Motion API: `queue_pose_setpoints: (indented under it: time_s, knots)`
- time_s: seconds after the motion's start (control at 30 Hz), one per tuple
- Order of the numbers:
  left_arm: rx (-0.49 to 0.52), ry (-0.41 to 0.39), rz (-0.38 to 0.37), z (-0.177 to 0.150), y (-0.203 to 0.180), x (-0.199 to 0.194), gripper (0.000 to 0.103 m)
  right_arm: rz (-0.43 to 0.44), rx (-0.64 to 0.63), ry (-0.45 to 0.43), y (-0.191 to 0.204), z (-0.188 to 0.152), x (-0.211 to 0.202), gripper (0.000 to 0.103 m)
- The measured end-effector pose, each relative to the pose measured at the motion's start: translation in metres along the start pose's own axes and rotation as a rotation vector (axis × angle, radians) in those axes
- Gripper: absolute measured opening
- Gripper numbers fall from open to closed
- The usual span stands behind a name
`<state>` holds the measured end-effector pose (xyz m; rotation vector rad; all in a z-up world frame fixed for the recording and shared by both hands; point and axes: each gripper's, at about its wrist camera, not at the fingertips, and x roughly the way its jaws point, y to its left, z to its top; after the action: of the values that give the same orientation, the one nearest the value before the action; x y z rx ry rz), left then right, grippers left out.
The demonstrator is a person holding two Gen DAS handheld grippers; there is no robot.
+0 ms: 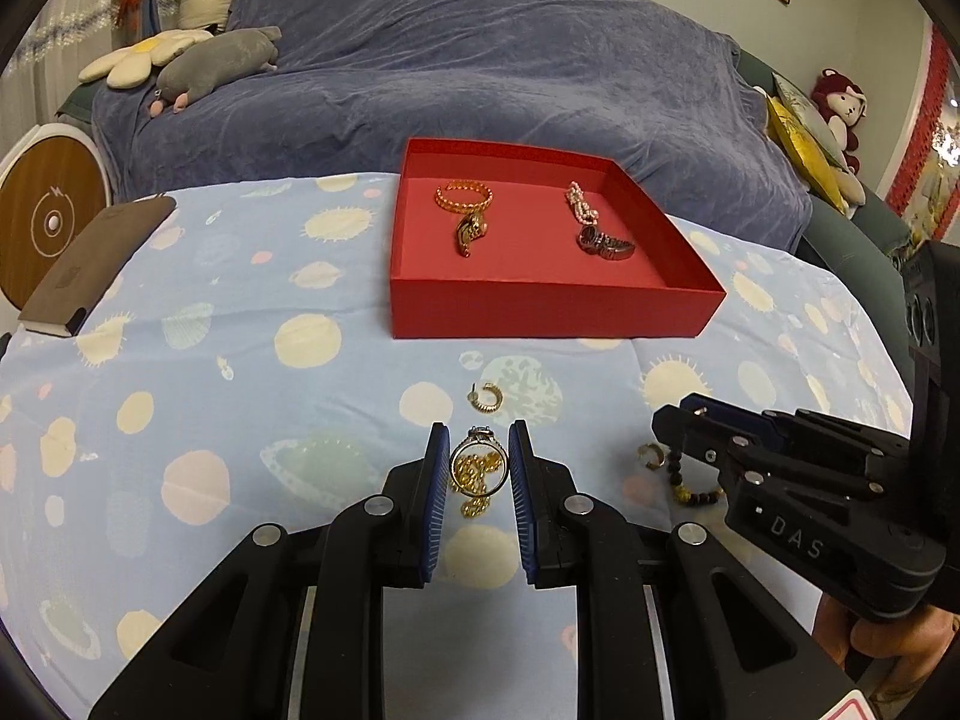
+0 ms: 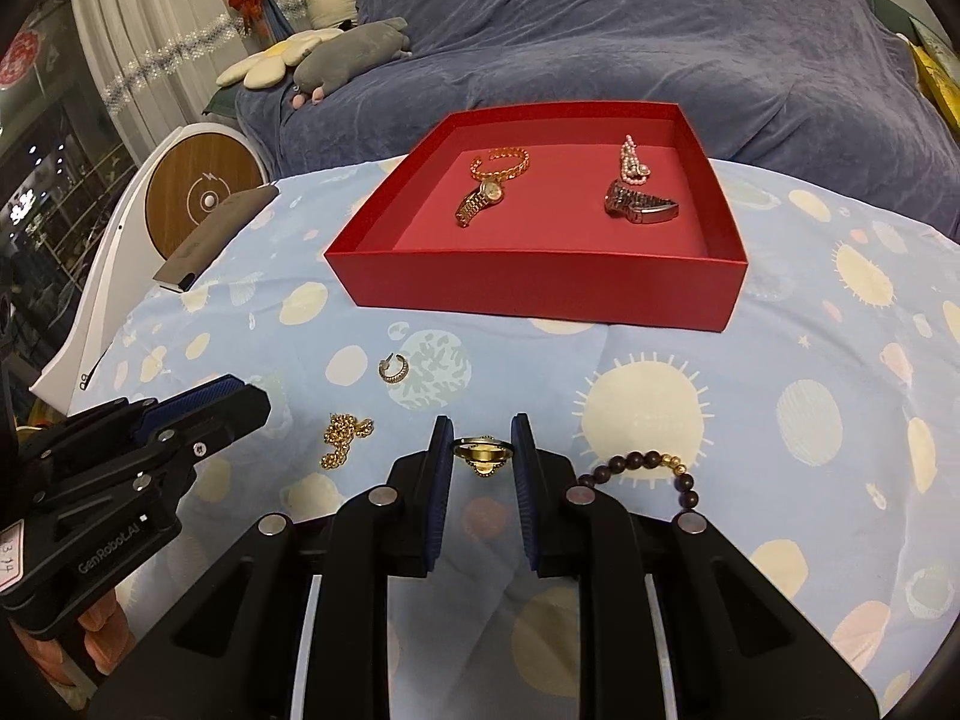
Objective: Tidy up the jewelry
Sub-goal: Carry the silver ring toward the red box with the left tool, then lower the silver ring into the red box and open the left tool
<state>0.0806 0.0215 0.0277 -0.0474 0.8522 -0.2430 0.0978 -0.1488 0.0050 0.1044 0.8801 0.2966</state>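
The left gripper (image 1: pixel 479 480) has its two blue pads drawn in on a stone ring (image 1: pixel 478 461). The ring stands upright between them with its setting at 12 o'clock, and it looks to be lifted off the cloth (image 1: pixel 240 420), since a gold chain (image 1: pixel 476 504) shows through the hoop from below. The right gripper (image 2: pixel 482 471) is narrowed in the same way on a gold ring (image 2: pixel 483 449). That ring lies nearly flat across the gap and touches both pads, so it appears pinched and not merely framed. The red box (image 1: pixel 540 315) matters most for the next move. It sits at about 12 o'clock from each gripper, across a bare stretch of cloth, with its near wall facing them broadside. Neither gripper looks clearly nearer to it. I'd judge the carry to be straight forward, up over that wall. The box floor at the front is bare, while a gold watch (image 1: pixel 470 232) and a dark watch (image 1: pixel 606 242) lie further back. A hoop earring (image 1: pixel 483 394) still lies on the cloth at 12 o'clock from the left gripper, between it and the box. A bead bracelet (image 2: pixel 651 462) lies at 3 o'clock from the right gripper.
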Motion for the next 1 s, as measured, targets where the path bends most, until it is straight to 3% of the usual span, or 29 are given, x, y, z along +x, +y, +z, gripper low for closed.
queue_pose_setpoints:
  time_s: [0.5, 1.0]
  knots:
    - [0.018, -0.027, 0.001, 0.050, -0.031, 0.028, 0.017, -0.019, 0.037, -0.062, -0.028, 0.031, -0.024, 0.019]
    - [0.059, -0.022, 0.062, 0.108, -0.027, 0.087, 0.017, -0.059, 0.015, -0.103, -0.050, 0.094, 0.005, 0.019]
